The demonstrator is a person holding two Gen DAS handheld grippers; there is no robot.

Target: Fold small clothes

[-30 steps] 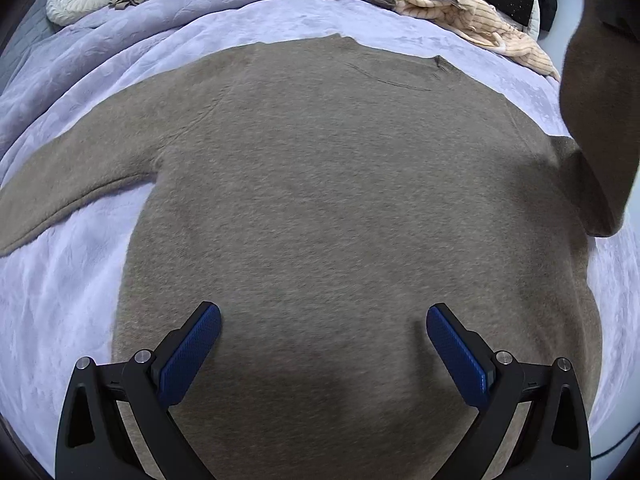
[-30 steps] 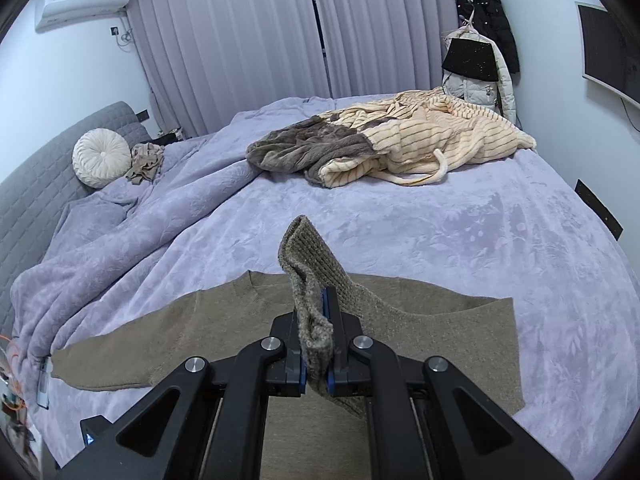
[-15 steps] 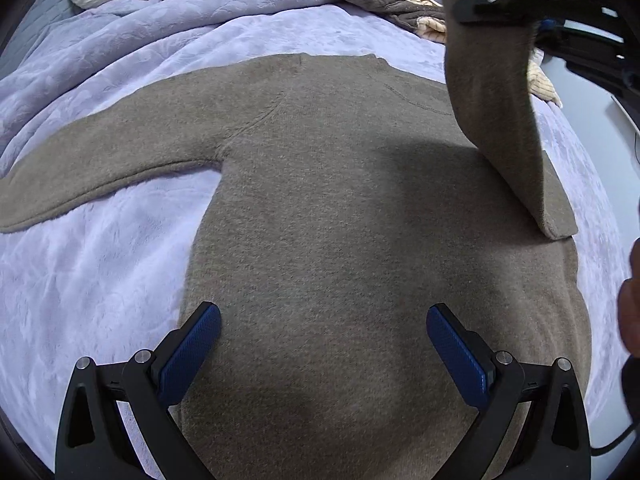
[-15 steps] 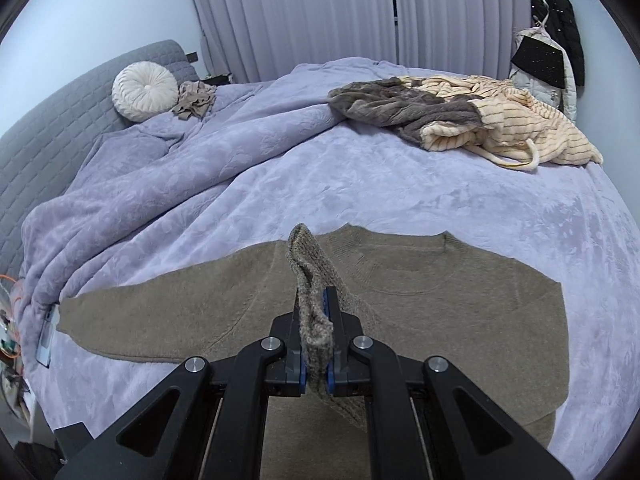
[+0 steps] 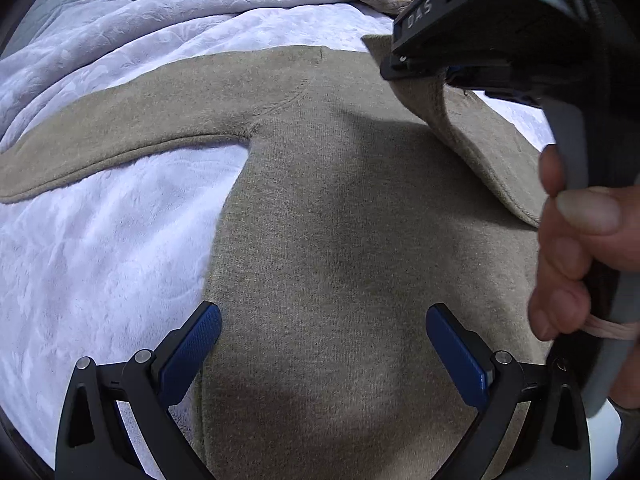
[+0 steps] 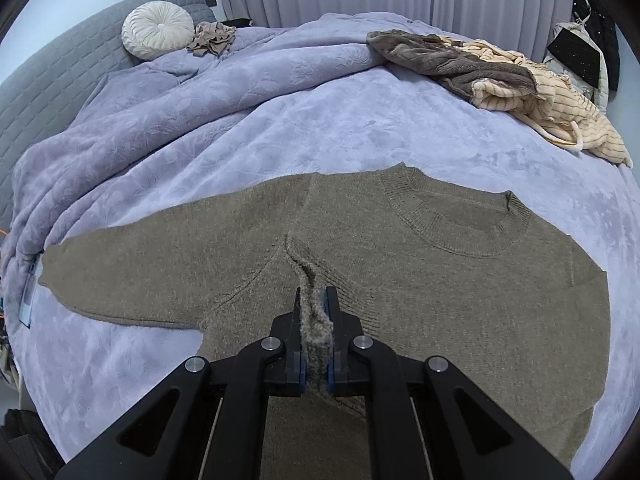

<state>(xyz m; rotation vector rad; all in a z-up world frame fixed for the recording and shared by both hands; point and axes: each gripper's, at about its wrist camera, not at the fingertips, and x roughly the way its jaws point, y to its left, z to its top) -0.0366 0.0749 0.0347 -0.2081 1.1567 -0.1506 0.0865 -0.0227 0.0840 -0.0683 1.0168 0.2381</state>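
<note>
Right gripper (image 6: pixel 313 322), its jaws clamped on the cuff of a sleeve (image 5: pixel 472 136), has carried that sleeve farther across the brown sweater (image 6: pixel 460 300) than half a second ago, when it hung higher and nearer the right shoulder; the cuff now sits low over the chest, close to the left armpit seam. Left gripper (image 5: pixel 323 354) stays spread wide, holding nothing, its blue pads (image 5: pixel 192 354) poised above the lower body of the garment, one pad over the sweater's left side edge. The sweater lies flat, neckline toward the far side of the bed (image 6: pixel 360 120), left sleeve stretched out toward the bed's left edge, ribbed collar plainly visible. A person's hand (image 5: pixel 580 248) grips the right tool's handle. A round white cushion (image 6: pixel 158 36) rests by the headboard; a heap of striped and grey clothes (image 6: pixel 500 68) occupies the far right corner.
</note>
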